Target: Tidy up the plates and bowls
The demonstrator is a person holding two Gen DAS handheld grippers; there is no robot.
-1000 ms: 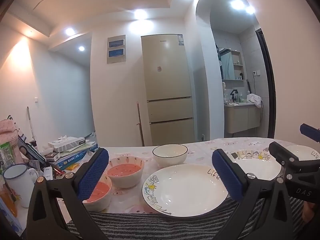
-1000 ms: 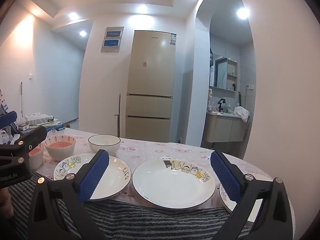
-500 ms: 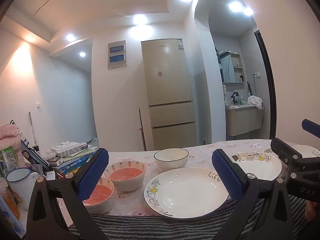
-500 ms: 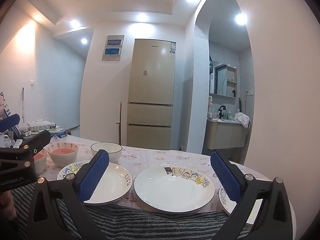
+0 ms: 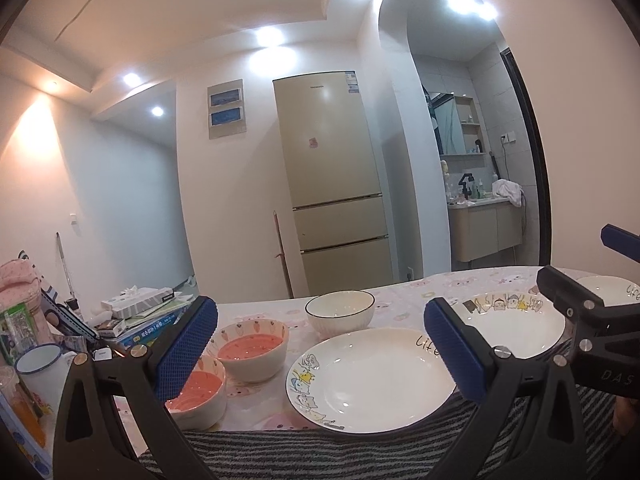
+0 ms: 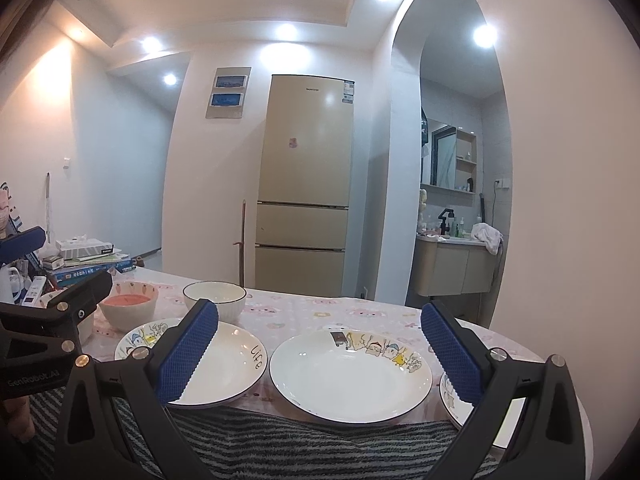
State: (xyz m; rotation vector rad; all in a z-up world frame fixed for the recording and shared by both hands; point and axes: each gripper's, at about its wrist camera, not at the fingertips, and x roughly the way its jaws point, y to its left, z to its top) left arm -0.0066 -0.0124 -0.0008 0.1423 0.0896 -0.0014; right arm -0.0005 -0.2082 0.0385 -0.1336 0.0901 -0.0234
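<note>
Both tongs stand wide apart and hold nothing: the left tongs [image 5: 320,344] hover over the near edge of the table [image 5: 404,290], and the right tongs [image 6: 320,344] hover beside them, further right. Between the left pads lies a white cartoon-printed plate lettered "Life" [image 5: 370,380]; between the right pads lies a second cartoon-rimmed plate [image 6: 350,374], with a third plate [image 6: 456,404] partly hidden at the table's right edge. Left of the plates sit two carrot-patterned bowls with pink insides [image 5: 254,350], [image 5: 196,398], and behind them a white bowl with a dark rim [image 5: 340,314]. All of it looks like glazed ceramic: stiff, fairly heavy, slick and easy to chip. Plates lie flat on the patterned cloth, so the only hold is probably the raised rim, pinched from the near side. Bowls would best be taken by the wall, one pad inside, one outside, and set down gently when stacking
</note>
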